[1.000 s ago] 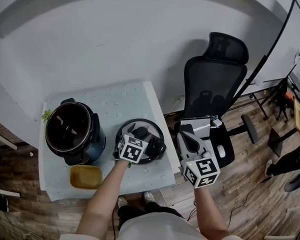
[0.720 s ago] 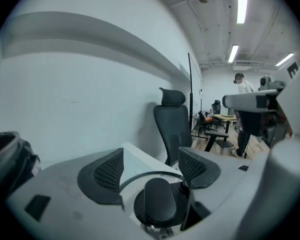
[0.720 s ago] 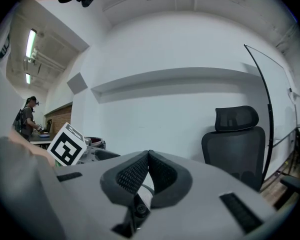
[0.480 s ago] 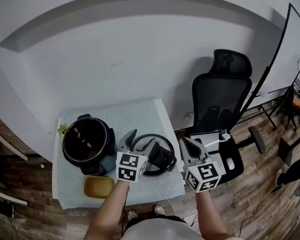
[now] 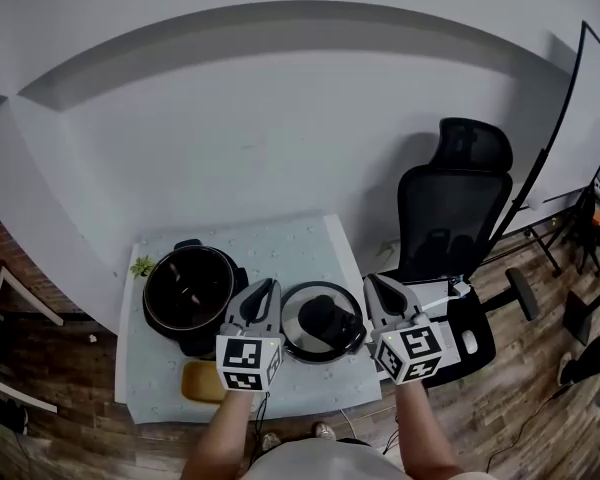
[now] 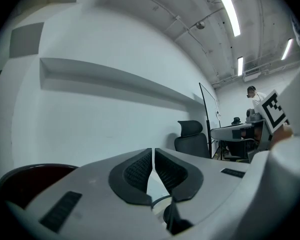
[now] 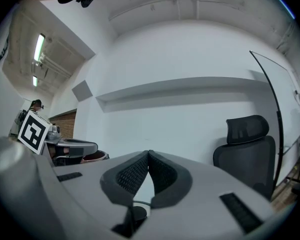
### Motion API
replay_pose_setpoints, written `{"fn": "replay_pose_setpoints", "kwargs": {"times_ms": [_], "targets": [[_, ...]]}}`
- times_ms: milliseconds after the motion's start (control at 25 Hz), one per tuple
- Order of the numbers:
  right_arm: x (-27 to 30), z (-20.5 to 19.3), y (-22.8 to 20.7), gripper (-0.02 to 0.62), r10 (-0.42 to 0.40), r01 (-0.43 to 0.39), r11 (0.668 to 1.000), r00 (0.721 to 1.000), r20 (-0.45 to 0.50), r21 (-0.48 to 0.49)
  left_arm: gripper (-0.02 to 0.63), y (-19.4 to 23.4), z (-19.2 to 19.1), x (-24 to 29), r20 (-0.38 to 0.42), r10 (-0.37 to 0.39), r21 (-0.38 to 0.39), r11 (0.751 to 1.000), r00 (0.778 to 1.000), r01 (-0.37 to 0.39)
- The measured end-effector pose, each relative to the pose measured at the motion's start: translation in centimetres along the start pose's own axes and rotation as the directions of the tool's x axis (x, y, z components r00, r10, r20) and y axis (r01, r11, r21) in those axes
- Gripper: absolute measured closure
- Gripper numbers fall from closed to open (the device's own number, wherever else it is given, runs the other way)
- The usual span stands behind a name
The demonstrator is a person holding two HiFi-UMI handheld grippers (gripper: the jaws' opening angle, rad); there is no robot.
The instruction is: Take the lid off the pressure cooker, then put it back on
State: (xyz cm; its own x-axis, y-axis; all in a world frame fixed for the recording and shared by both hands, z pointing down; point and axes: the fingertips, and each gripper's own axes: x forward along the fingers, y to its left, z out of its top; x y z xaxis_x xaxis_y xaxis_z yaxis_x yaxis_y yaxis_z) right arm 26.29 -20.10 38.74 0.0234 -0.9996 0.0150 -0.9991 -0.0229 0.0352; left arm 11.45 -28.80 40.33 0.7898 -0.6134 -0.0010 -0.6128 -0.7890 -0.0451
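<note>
The pressure cooker pot [image 5: 190, 290] stands open at the table's left, its dark inside showing; its rim [image 6: 30, 173] also shows low and left in the left gripper view. The black lid [image 5: 323, 320] lies flat on the table to the pot's right, knob up. My left gripper [image 5: 264, 290] hovers just left of the lid, shut and empty. My right gripper [image 5: 377, 284] hovers just right of the lid near the table's right edge, also shut and empty. In their own views, the left gripper [image 6: 153, 152] and the right gripper [image 7: 148, 154] each have their pads meeting.
A yellow dish [image 5: 202, 380] sits at the table's front, under my left gripper's body. The pale table [image 5: 280, 243] ends just right of the lid. A black office chair [image 5: 452, 213] stands to the right on the wooden floor. The white wall is behind.
My left gripper has come off the lid, pulled back toward me and shut. The lid stays flat on the table. The right gripper moved in closer to the lid.
</note>
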Motion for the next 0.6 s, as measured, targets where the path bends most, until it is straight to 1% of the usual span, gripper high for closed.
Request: {"fn": "replay_pose_setpoints", "kwargs": {"times_ms": [120,600], "targets": [[0.42,0.21,0.60,0.595,0.009,-0.009,1.000,1.000,0.007,-0.004,0.592,0.63,-0.11,-0.55,0.003,0.009,-0.011,1.000,1.000,-0.009],[0.88,0.29,0.99,0.595,0.011,-0.011,1.000,1.000,0.012,-0.003,0.592,0.91,-0.16,-0.91,0.003,-0.006,-0.015,1.000,1.000,0.006]]}}
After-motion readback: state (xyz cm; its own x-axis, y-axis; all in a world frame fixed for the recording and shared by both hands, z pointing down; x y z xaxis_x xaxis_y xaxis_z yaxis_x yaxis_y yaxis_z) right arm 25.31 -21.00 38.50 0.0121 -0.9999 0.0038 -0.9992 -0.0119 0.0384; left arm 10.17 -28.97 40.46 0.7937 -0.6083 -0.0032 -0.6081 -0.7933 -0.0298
